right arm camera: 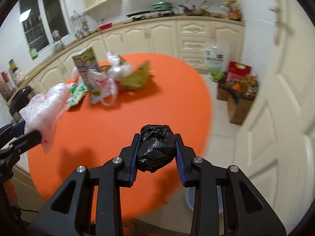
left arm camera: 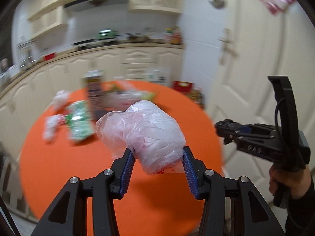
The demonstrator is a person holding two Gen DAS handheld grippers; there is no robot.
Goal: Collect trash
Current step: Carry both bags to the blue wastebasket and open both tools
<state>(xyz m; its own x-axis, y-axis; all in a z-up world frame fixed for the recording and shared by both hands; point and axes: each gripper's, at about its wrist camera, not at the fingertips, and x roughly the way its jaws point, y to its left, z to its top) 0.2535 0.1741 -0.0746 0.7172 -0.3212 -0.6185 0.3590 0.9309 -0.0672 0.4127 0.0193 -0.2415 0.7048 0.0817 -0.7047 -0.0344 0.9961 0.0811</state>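
Crumpled clear plastic bag (left arm camera: 145, 135), pinkish-white, clamped between the blue pads of the left gripper (left arm camera: 158, 158) and held in the air above the round orange table (left arm camera: 59, 167). Some red print visible on its lower edge. Seen also from the right wrist view, at the far left, hanging from the same claw over the table edge.

Small black plastic bag (right arm camera: 156, 147), balled up tight, pinched between the pads of the right gripper (right arm camera: 157, 153), both pads pressing on its sides. Held likewise above the table, near the table's right edge, not touching the surface.

Farther back on the table, a loose heap of other trash: an upright carton (right arm camera: 86, 68) with colourful print, a green-and-white packet (right arm camera: 77, 93) lying flat beside it, some thin clear plastic bags (right arm camera: 116, 70) bunched together, and a yellow-green wrapper (right arm camera: 137, 76) at the right of the heap. All well apart from both held bags. In the left wrist view the same heap much blurred.

At the right of the left wrist view, the right gripper seen from the side, with a hand (left arm camera: 285, 179) in a dark sleeve around its handle.

Behind the table, cream kitchen cabinets (right arm camera: 157, 33) under a counter with a green pot (right arm camera: 161, 5). White door (right arm camera: 279, 78) at the right, cardboard boxes (right arm camera: 238, 96) with goods on the tiled floor beside it.
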